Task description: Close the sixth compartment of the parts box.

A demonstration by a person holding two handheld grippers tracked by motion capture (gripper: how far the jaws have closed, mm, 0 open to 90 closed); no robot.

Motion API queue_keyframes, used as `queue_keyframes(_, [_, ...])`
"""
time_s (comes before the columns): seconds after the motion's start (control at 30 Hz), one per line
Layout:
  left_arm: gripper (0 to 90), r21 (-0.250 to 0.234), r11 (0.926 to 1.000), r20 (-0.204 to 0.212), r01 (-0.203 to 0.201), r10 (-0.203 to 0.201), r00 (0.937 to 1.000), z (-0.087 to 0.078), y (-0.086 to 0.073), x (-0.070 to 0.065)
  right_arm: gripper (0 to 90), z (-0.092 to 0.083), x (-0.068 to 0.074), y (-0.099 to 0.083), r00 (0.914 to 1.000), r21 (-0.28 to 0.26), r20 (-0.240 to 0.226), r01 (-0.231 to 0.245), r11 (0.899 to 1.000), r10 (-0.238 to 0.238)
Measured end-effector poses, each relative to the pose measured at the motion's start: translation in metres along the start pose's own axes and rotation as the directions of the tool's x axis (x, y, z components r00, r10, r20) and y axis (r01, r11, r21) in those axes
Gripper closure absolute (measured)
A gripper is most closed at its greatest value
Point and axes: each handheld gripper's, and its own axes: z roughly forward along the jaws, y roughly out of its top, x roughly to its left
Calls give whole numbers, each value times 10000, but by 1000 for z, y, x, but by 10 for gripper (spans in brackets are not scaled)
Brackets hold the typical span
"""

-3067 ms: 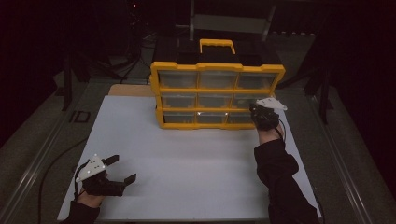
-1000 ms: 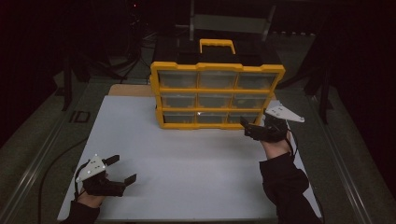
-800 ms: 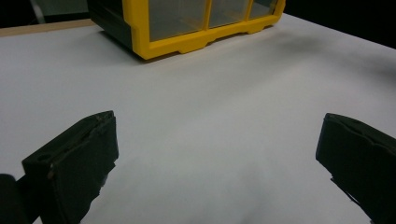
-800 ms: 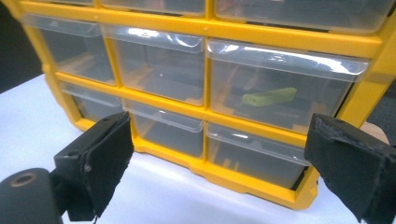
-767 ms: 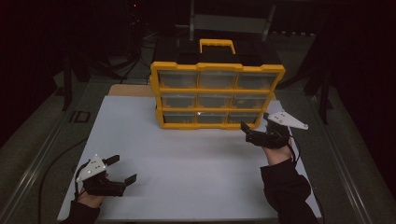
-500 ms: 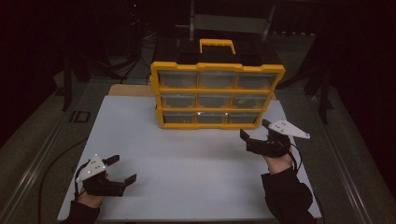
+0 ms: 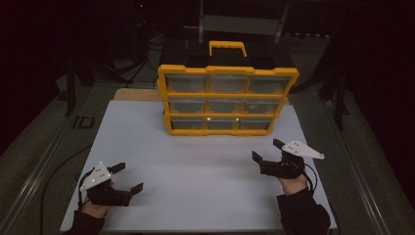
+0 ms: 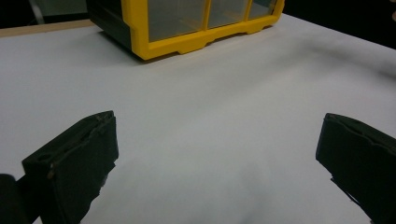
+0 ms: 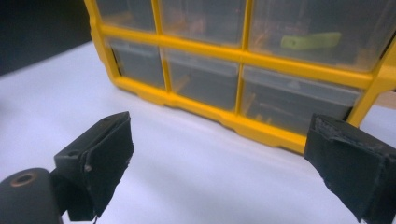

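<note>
Yellow-framed drawer cabinet (image 7: 227, 100) with clear fronts, right gripper (image 7: 268, 152) spread empty nearby.

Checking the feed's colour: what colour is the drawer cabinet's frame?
Yellow; the drawer cabinet shows best in the high view.

The contents of the yellow drawer cabinet (image 7: 227, 100) beyond the right gripper (image 7: 268, 152) are too dim to be told through the clear fronts. Ahead of the left gripper (image 8: 219, 154), the cabinet is cut off by the top edge.
</note>
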Motion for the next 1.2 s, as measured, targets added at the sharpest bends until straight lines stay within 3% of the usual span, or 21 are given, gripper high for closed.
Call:
queue_keyframes(0.3, [0,-22,10000,22,11,-11,10000,0,0,0,78,-1,-3,-22,9988,121,-248,424,9990,-421])
queue_keyframes(0.6, [0,-33,10000,30,-1,1,10000,-1,0,0,78,-5,-6,-41,9978,124,-555,383,9992,-376])
queue_keyframes(1.2, [0,10,10000,84,-50,50,10000,1,0,0,78,-3,-19,-64,9988,253,66,479,9985,-481])
